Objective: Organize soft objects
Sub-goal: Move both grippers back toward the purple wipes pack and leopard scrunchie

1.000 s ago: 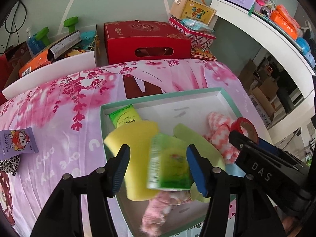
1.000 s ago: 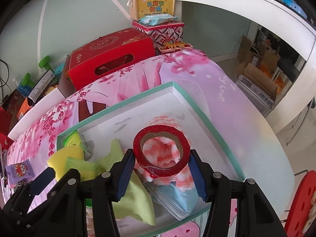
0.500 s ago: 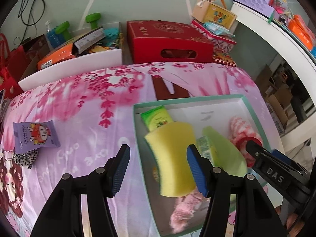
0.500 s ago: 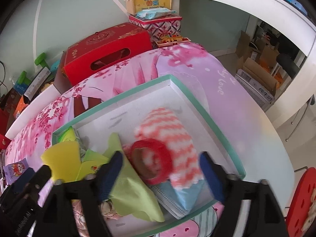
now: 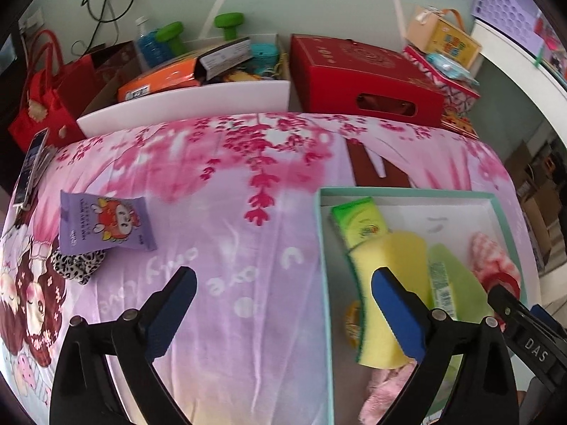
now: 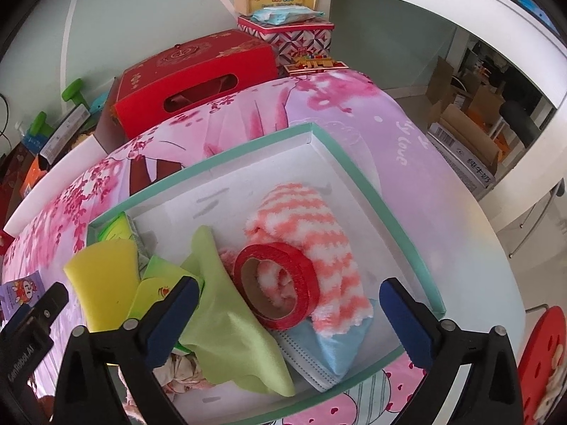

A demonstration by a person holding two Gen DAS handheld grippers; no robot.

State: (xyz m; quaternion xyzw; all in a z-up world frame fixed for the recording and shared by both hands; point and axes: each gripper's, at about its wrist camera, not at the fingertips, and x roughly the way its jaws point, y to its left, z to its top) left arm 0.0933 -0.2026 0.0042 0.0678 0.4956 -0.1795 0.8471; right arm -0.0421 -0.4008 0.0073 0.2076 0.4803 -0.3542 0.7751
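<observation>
A shallow white box with a teal rim (image 6: 358, 173) (image 5: 320, 233) sits on the pink floral cloth. It holds a yellow sponge (image 5: 393, 283) (image 6: 102, 283), green packets (image 5: 354, 221), a green cloth (image 6: 226, 322), a pink striped towel (image 6: 312, 233), a red tape roll (image 6: 276, 283) and a blue mask (image 6: 336, 347). My left gripper (image 5: 283, 313) is open and empty over the box's left rim. My right gripper (image 6: 290, 318) is open and empty above the tape roll. A purple packet (image 5: 102, 226) and a leopard-print scrunchie (image 5: 76, 265) lie on the cloth at left.
A red gift box (image 5: 365, 81) (image 6: 195, 78), a white bin of packages (image 5: 184, 95) and a red bag (image 5: 39, 106) stand behind the table. A phone (image 5: 30, 166) lies at the left edge. A white counter (image 6: 460, 17) runs at the right.
My left gripper let go of the green packet into the box and moved left. My right gripper opened and dropped the red tape roll onto the striped towel.
</observation>
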